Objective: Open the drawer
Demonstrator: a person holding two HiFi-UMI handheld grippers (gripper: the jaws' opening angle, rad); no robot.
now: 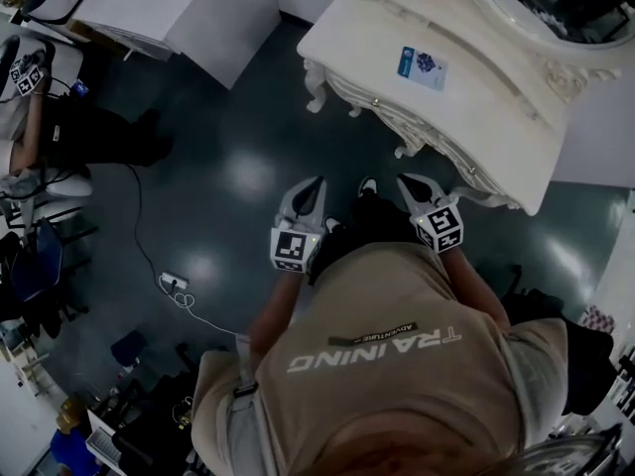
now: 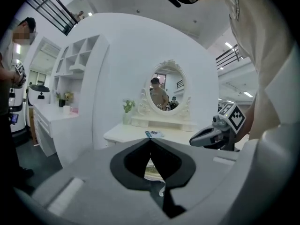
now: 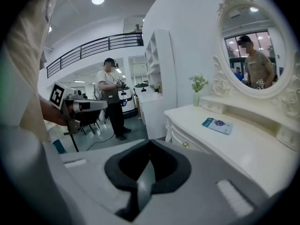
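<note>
The person's shirt (image 1: 397, 350) carries the word TRAINING, seen upside down. Print on the blue booklet (image 1: 422, 67) on the tabletop (image 1: 486, 107) is too small to read.

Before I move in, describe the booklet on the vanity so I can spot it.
Find the white dressing table with the oval mirror. On its top lies a booklet: flat and blue, unlike the upright flower vase by the mirror.

Dim head view, glare on the floor (image 1: 248, 178); gripper views bright, fisheye-warped, dark-cornered.
</note>
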